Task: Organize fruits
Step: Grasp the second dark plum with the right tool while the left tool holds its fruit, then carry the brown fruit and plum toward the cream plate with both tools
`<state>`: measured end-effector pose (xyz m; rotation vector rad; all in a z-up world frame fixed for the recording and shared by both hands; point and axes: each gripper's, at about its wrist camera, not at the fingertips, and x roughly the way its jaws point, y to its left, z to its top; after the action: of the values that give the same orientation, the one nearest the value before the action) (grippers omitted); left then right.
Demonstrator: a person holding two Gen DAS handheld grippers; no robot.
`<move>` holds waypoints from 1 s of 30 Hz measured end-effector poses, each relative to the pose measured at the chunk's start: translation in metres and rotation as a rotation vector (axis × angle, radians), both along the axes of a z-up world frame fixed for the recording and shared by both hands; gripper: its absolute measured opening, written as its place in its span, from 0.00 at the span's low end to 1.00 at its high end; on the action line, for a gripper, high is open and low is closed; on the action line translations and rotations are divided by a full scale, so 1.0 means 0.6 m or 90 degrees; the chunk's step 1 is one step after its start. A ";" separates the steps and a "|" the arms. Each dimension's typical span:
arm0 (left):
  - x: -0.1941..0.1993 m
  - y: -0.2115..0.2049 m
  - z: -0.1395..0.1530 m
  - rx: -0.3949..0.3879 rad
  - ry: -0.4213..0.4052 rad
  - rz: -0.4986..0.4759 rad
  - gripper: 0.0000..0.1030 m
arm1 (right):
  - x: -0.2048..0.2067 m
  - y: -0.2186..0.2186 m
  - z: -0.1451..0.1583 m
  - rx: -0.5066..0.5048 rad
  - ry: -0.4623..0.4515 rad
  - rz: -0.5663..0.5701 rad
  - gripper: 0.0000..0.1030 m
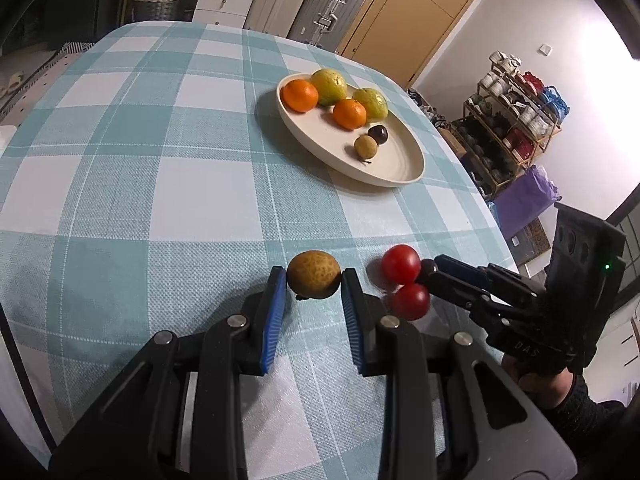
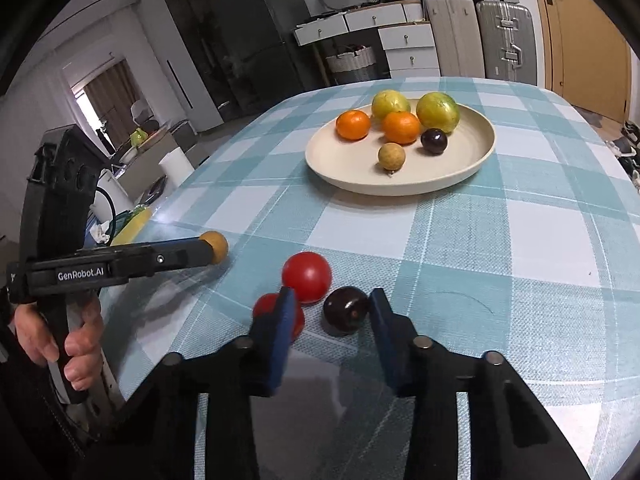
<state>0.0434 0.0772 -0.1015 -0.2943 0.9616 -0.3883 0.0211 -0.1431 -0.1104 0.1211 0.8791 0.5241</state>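
While both grippers sit low over the checked surface [image 1: 120, 184], each already has a fruit between its fingers, and the cream plate [image 1: 404, 176] lies ahead, at about 1 o'clock from the left gripper [image 1: 314, 284] and 12 o'clock from the right gripper [image 2: 334, 312]. The left gripper's fingers stand at either side of a tan speckled longan [image 1: 314, 278], apparently touching it, though I cannot tell whether it is firmly squeezed or lifted. The right gripper is partly open around a dark glossy cherry [image 2: 345, 310]: there is a gap on each side, so no grip yet. Two red cherry tomatoes [image 2: 307, 282] rest just beside it, at 10 o'clock. Round and smooth, all would roll easily. The plate already carries two mandarins, two green citrus, a longan and a dark cherry.
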 end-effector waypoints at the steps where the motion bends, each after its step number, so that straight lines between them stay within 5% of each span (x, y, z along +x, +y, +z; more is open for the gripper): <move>1: 0.001 0.000 0.000 0.000 0.000 0.000 0.24 | 0.002 -0.004 -0.002 0.006 0.005 -0.001 0.31; 13: 0.018 -0.004 0.004 -0.002 0.003 0.004 0.24 | 0.013 -0.030 -0.007 0.070 0.037 -0.010 0.23; 30: 0.080 -0.020 0.034 -0.001 -0.026 0.010 0.24 | 0.040 -0.077 0.041 0.159 -0.016 -0.046 0.23</move>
<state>0.0914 0.0651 -0.0811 -0.2947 0.9185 -0.3796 0.0452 -0.1893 -0.0860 0.3711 0.7800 0.5653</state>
